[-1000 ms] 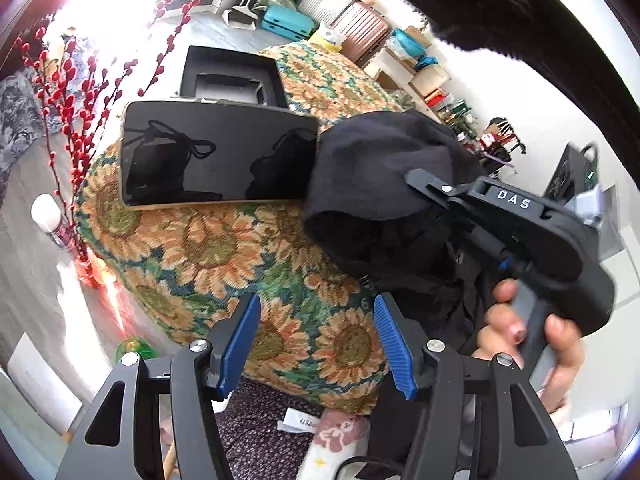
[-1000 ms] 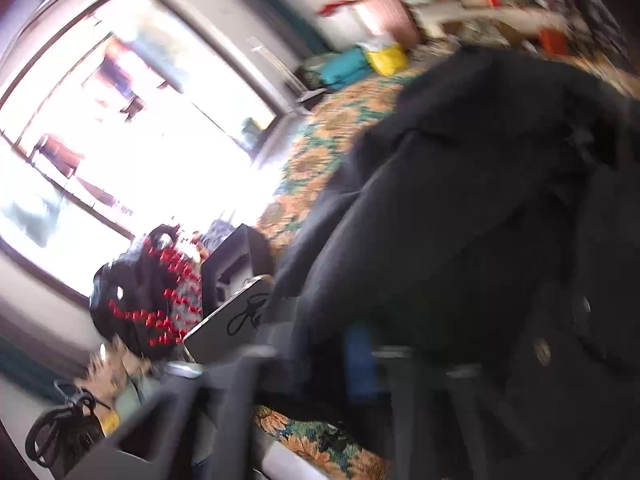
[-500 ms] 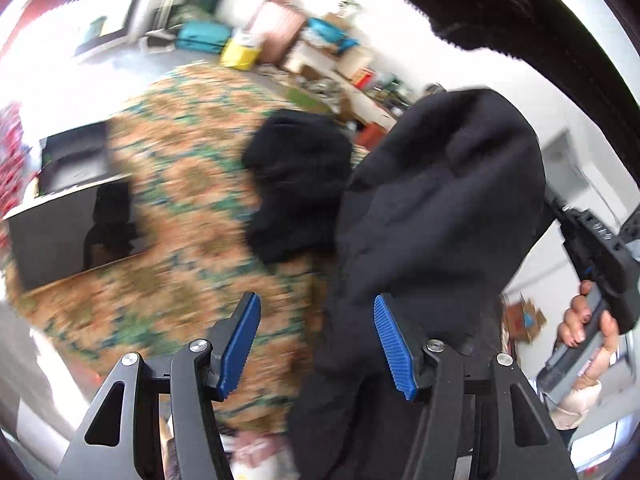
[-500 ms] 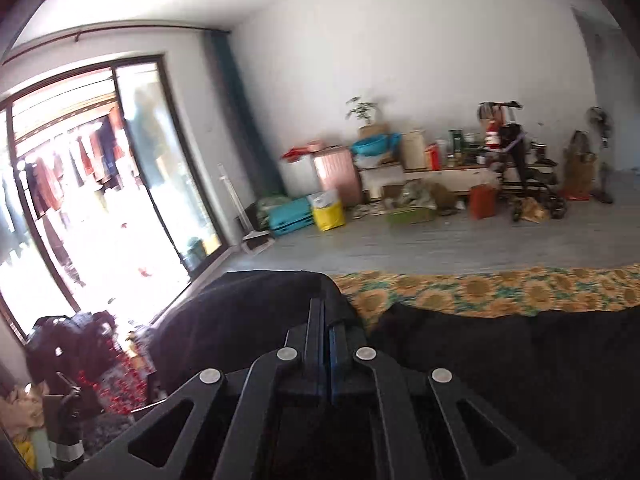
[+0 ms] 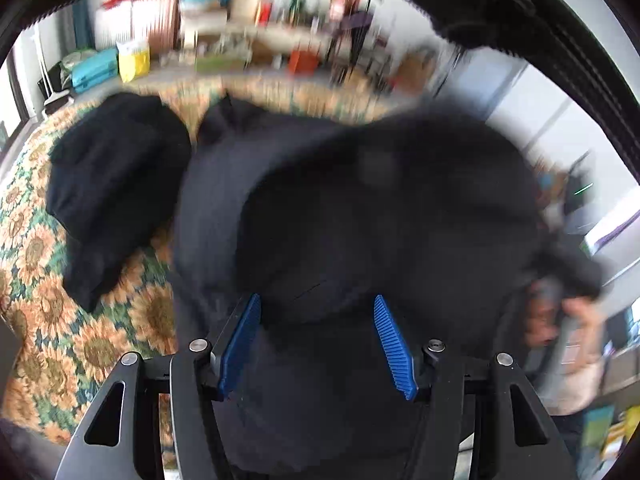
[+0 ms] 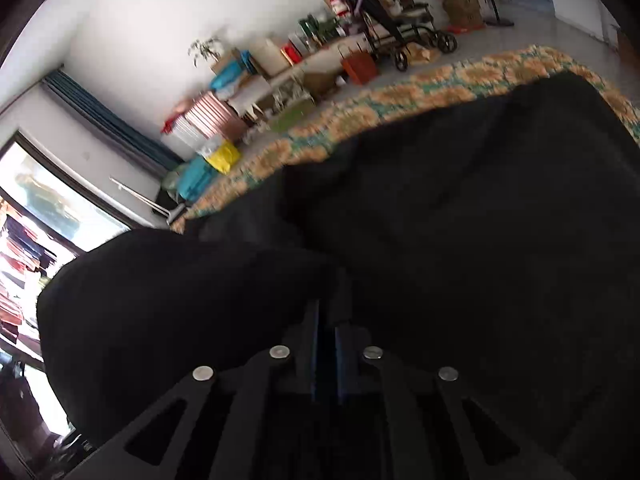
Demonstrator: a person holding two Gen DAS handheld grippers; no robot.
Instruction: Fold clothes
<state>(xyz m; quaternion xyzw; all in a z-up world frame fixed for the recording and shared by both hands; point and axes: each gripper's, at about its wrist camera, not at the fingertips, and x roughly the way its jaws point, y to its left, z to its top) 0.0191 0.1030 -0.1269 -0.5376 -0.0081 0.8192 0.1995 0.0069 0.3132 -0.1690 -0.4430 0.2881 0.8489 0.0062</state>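
1. Now the right gripper point(image 6: 327, 320), low in its frame, is opening on the black garment point(image 5: 360, 208), fabric between its jaws.
2. The garment has swung across onto the sunflower bedspread point(image 5: 36, 248).
3. The left gripper point(image 5: 316, 344) stays wide, empty; flattening likely comes next.

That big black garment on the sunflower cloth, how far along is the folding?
Done: a smaller black garment lies bundled aside on the sunflower-patterned cloth. In hand: the large black garment; the right tool is just opening with cloth at its tips, while the left tool is open. Left: its neat folding.
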